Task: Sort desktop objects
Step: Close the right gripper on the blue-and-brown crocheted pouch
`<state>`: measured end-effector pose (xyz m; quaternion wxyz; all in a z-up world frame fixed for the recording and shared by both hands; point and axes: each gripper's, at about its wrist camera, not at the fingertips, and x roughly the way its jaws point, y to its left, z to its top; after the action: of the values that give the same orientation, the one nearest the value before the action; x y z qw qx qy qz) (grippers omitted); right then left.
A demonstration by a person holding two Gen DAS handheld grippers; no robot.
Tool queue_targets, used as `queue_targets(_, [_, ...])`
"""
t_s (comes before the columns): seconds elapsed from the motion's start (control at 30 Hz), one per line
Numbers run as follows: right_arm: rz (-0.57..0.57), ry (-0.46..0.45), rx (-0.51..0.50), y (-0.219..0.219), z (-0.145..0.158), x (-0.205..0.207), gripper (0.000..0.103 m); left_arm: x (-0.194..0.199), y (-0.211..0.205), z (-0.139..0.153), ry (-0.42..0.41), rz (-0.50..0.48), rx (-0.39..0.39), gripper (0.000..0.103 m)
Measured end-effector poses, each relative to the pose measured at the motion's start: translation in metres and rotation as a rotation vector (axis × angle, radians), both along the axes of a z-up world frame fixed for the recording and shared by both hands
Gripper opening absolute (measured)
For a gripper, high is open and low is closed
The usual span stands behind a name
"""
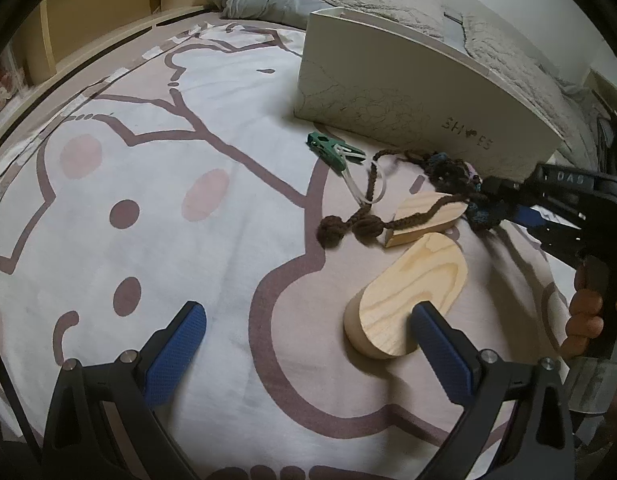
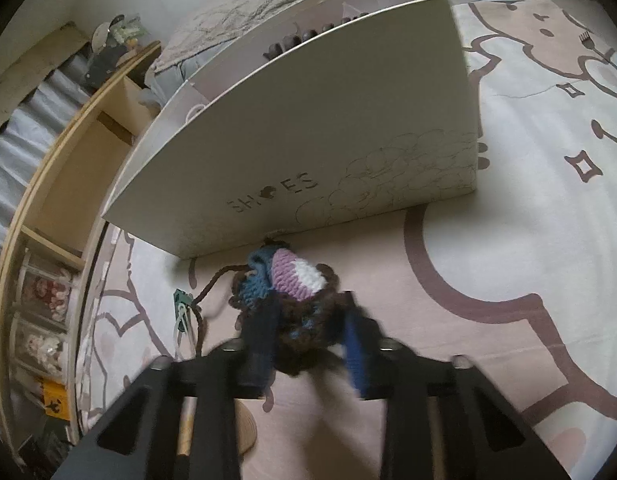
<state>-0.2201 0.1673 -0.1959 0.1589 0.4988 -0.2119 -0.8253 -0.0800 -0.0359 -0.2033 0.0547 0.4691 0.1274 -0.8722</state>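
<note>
Centrally, between the blue ribbed pads of my right tongs (image 2: 308, 332), sits the crocheted piece (image 2: 296, 284); the jaws are closed on it, pinching its dark brown border; its knitted face shows bands of teal, lilac and white, soft and lumpy in texture; a braided brown cord (image 1: 424, 210) with two knotted bobbles trails from it, away to the left of these tongs; directly beyond the tongs stands the white cardboard box (image 2: 308, 140), smooth and matte, with a faint line drawing of bubbles and lettering on its side; left of the tongs, near the cord, lies a green plastic clip (image 1: 328, 150) with a clear loop. My left tongs (image 1: 308, 340) stand wide apart, holding nothing; their right pad overlaps the nearer oval wooden block (image 1: 408, 292), pale with visible grain, flat-topped and rounded; whether it touches I cannot tell; a second wooden block (image 1: 420, 220), further ahead, lies under the cord; everything rests on a printed fabric sheet (image 1: 168, 240), white and mauve with a cartoon face.
</note>
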Motion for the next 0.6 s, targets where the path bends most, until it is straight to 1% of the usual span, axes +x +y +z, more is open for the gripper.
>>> queue_targets(0.03, [-0.010,0.005,-0.017,0.004,0.001,0.002,0.022,0.001,0.000,0.001,0.008,-0.004,0.013,0.103])
queue_targets(0.23, [-0.052,0.013,-0.033,0.020,0.005,0.009,0.020,0.003,-0.002,0.006,0.050,-0.011,0.073,0.102])
queue_targets(0.37, [-0.092,0.043,0.022,0.033,0.014,0.019,0.020,0.005,-0.003,0.012,0.092,-0.017,0.131,0.101])
queue_targets(0.47, [-0.133,0.058,0.040,0.048,0.019,0.028,0.020,0.004,-0.001,0.014,0.103,-0.025,0.130,0.101])
queue_targets(0.6, [-0.193,0.088,0.073,0.069,0.028,0.039,0.020,0.003,0.001,0.013,0.099,-0.037,0.122,0.101])
